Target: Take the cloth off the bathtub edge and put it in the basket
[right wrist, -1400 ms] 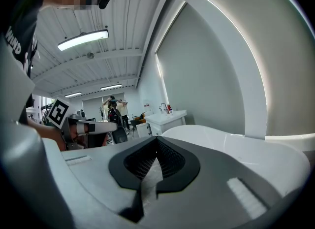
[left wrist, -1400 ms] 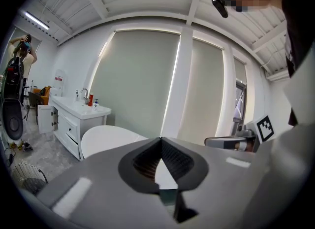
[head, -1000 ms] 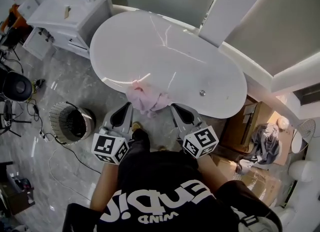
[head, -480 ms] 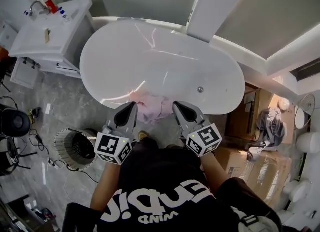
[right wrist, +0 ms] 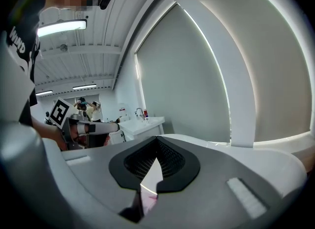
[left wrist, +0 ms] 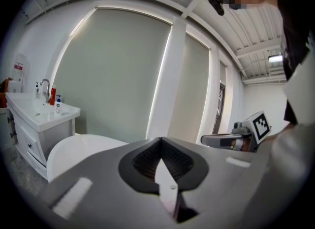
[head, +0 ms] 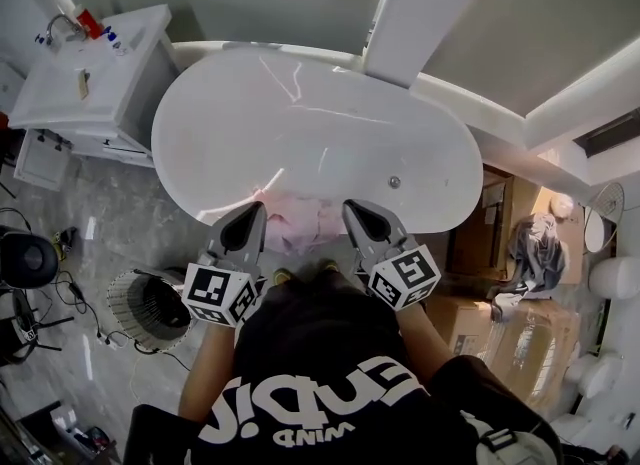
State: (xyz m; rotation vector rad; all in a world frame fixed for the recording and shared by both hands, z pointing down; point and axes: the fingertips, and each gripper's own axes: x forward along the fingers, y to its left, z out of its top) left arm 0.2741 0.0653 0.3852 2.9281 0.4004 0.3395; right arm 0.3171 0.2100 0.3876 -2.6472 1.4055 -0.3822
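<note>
White bathtub (head: 320,133) fills the middle of the head view, long axis left to right, with a vanity (head: 85,63) off its left end and cardboard boxes (head: 480,303) on the floor at right. Wire basket (head: 150,305) stands on the grey floor down-left of the tub, apart from it, on the person's left side. Pink cloth (head: 300,225) lies crumpled over the tub's near edge, part of it hanging on the outer side toward the person. Left hand-held gripper (head: 250,217) and right hand-held gripper (head: 356,213) flank the cloth, tips aimed at the rim. Each tip is just beside an end of the cloth, and their height above it cannot be told. Both pairs of jaws are pressed together and hold nothing. In each gripper view the pads meet at the tip, and the right gripper view shows a sliver of pink through the slit beneath, so the cloth is below and ahead of that gripper, not pinched. Judged step: approach to the grasp, with the cloth not yet lifted. To do it well, the jaws must spread before coming down. The bite should take a thick fold on top of the rim rather than a loose corner, so the cloth does not slide into the tub. The left gripper looks the better choice, since the basket is on its side. The cloth should be raised clear of the rim before it is carried across.
</note>
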